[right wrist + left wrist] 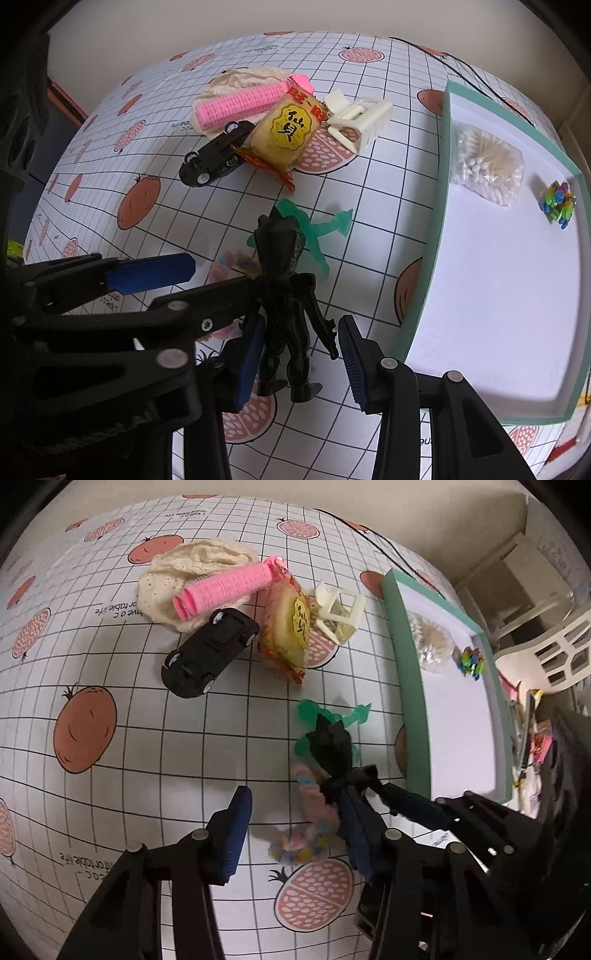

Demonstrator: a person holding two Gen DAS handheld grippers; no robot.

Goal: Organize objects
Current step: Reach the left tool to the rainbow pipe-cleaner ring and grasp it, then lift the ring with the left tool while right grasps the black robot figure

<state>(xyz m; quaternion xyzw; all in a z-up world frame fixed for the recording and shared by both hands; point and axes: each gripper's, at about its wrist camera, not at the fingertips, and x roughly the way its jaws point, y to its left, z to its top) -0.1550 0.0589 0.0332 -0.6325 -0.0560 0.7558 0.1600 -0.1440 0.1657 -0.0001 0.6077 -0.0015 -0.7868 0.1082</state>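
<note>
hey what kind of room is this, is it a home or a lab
Most likely a home: a dining-type table under a fruit-print tablecloth, a white plastic chair beside it, and household odds and ends such as a toy car and a hair roller.

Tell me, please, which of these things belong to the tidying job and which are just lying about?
Job: black figure, green figure, toy car, pink roller, snack packet, hair claw, tray.

Lying about: white chair, black cable.

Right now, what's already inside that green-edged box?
Inside the green-edged box are a clear bag of cotton swabs and a small cluster of colourful plastic bits. The rest of its white floor looks bare; the nearest corner is hidden behind the right gripper.
</note>
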